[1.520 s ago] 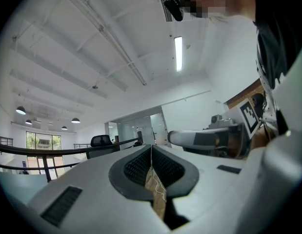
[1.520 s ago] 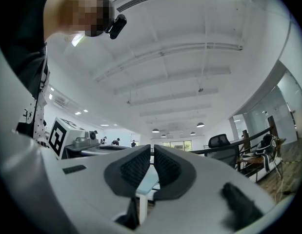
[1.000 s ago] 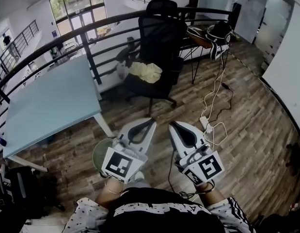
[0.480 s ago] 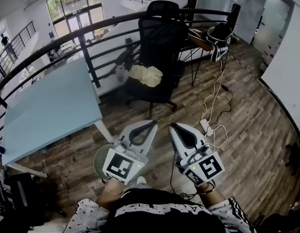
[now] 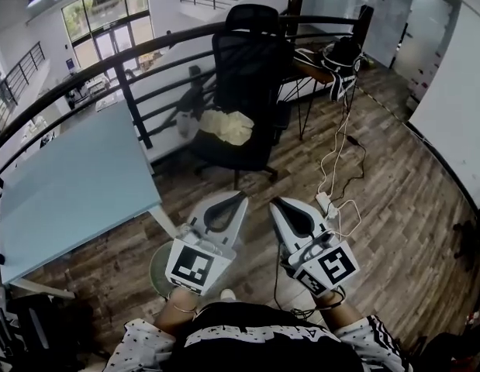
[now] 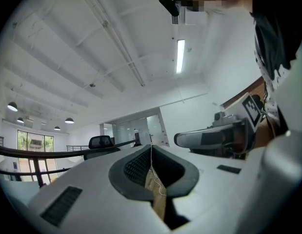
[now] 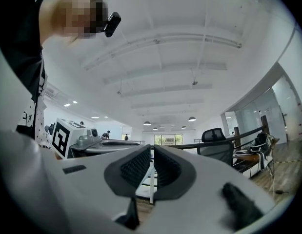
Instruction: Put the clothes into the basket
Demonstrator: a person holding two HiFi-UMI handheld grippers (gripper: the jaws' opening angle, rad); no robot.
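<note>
Pale yellow garment [image 5: 224, 125] lies on the office chair [image 5: 251, 60] seat. Left gripper [image 5: 241, 198] and right gripper [image 5: 275, 203] are both clenched, empty, and well short of the chair. Round green tub [image 5: 157, 263] on the chair's near side is likely the basket. Open jaws before reaching the seat and pinch a thick fold.

White left hand-held gripper [image 5: 243, 197], matching right hand-held gripper [image 5: 275, 203], black-and-white marker cubes [image 5: 195, 268], black top [image 5: 263, 341], speckled sleeves [image 5: 143, 349]

Premises are presenting as an open-plan office: a black swivel chair [image 5: 251, 68] is standing on wood flooring [image 5: 395, 200] beside a pale blue desk [image 5: 69, 184]. A black railing [image 5: 131, 107] is bordering this mezzanine level.
</note>
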